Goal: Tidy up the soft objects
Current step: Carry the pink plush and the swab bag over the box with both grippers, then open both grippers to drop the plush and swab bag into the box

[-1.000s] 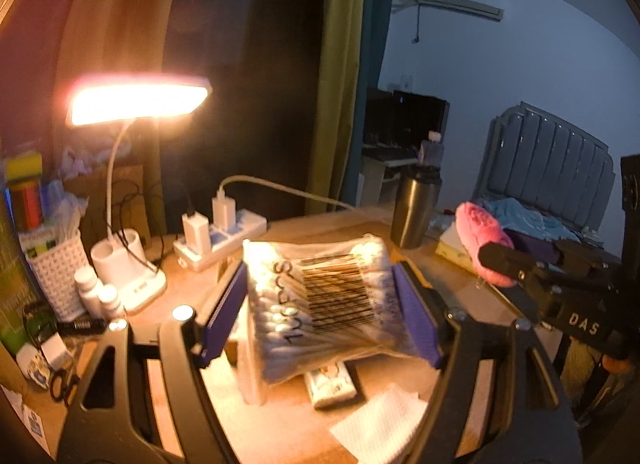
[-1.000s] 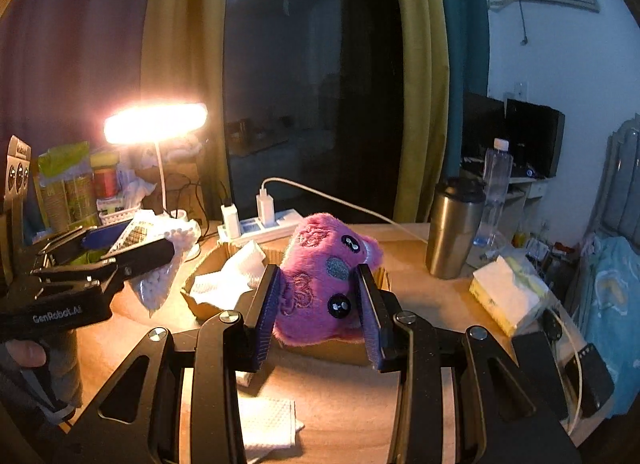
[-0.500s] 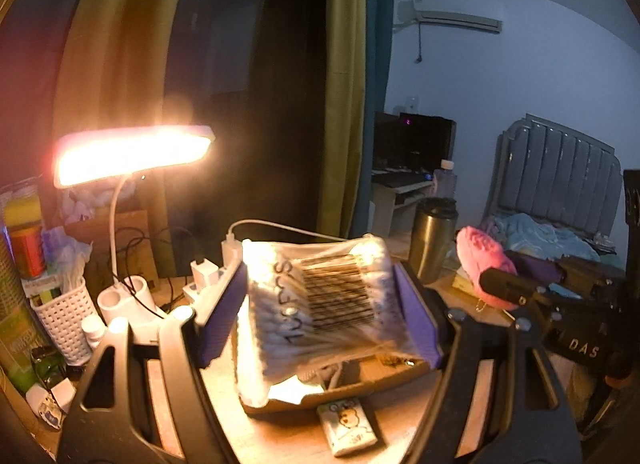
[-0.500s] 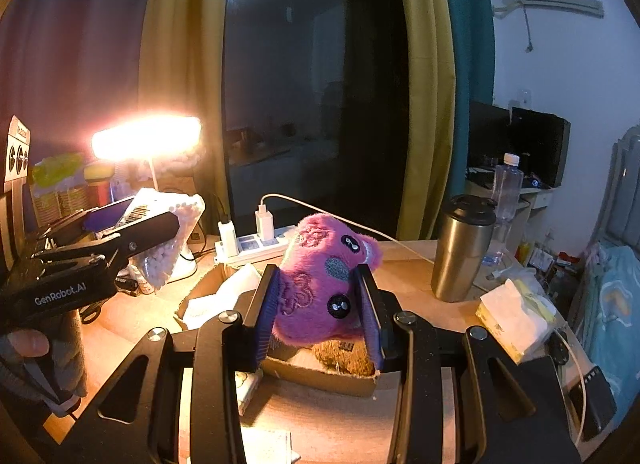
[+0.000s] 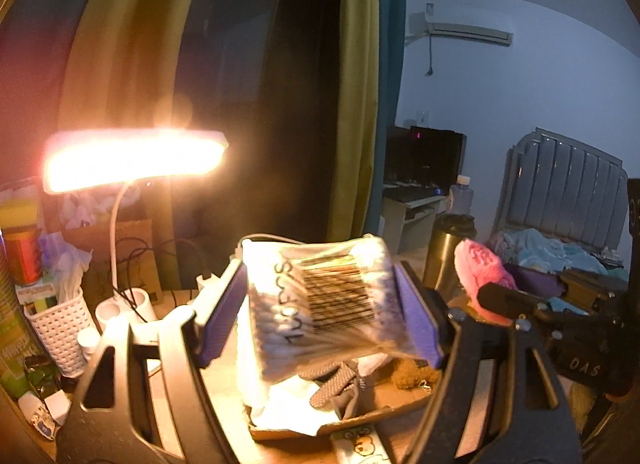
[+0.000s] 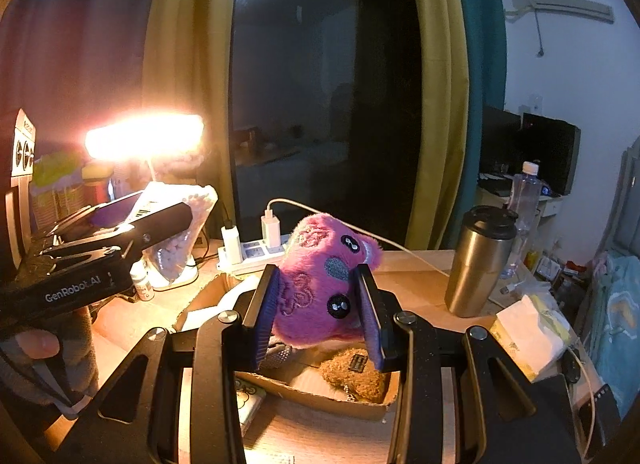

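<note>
Left gripper (image 5: 320, 312) pinched cotton-swab bag (image 5: 320, 300) and right gripper (image 6: 318, 310) pinched pink plush (image 6: 320, 284), both held above cardboard box (image 6: 320, 394) lying directly beneath, right nearer.

Both views are fisheye, each riding a hand-held tool and looking forward along its two fingers, close over the table (image 6: 416, 272). The left wrist view faces the dark window, with the desk lamp (image 5: 132, 162) at 10 o'clock and the right tool (image 5: 516, 300) entering at 3 o'clock. The right wrist view faces the same window, with the left tool (image 6: 160, 220) at 9 o'clock. Both share the lamp, the cardboard box (image 6: 316, 394) and the steel tumbler (image 6: 478, 260).
</note>
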